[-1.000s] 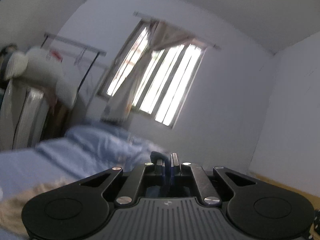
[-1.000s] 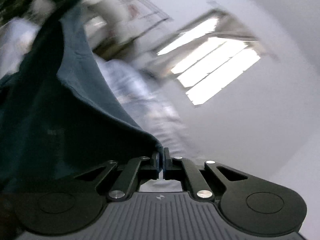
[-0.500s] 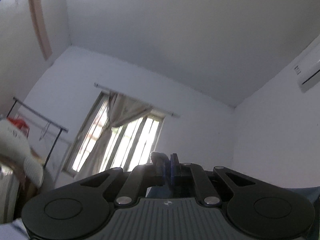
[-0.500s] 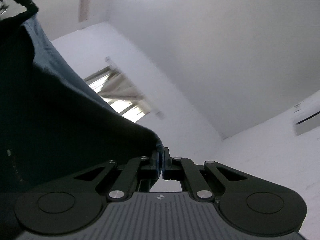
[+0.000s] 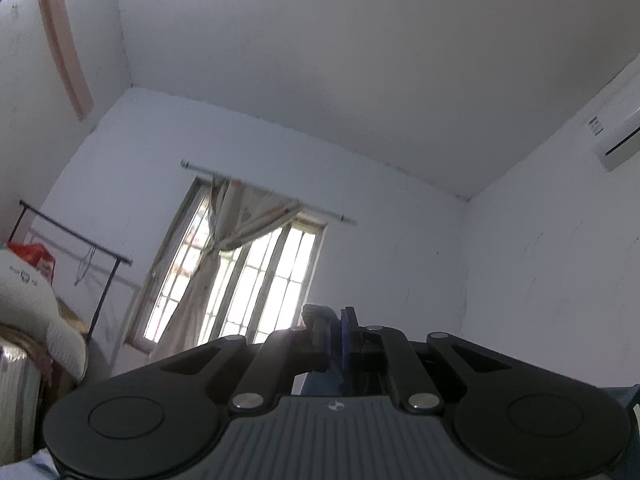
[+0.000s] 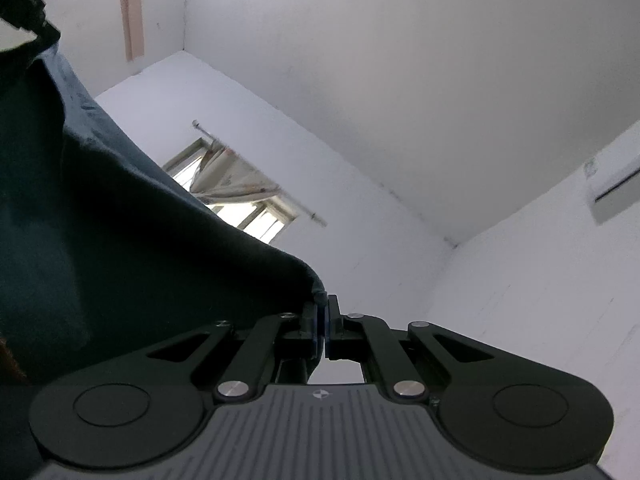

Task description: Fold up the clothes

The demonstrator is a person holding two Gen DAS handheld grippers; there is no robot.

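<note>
Dark blue garment (image 6: 120, 240) edge pinched by both closed tongs (image 6: 323, 308) (image 5: 335, 320), raised ceilingward

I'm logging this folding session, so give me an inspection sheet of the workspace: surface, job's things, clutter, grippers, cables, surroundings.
Surface: nothing seen; both cameras tilt up at walls and ceiling.
Job's things: dark blue garment hangs at the left of the right wrist view, its edge running into the jaws; a bit of blue cloth shows between the left jaws too.
Clutter: clothes rack with a bare hanger, white bundle and red bag at far left.
Grippers: left gripper shut on the cloth; right gripper shut on the garment's edge.
Cables: nothing seen.
Surroundings: barred window with tied curtain, air conditioner high on the right wall.
</note>
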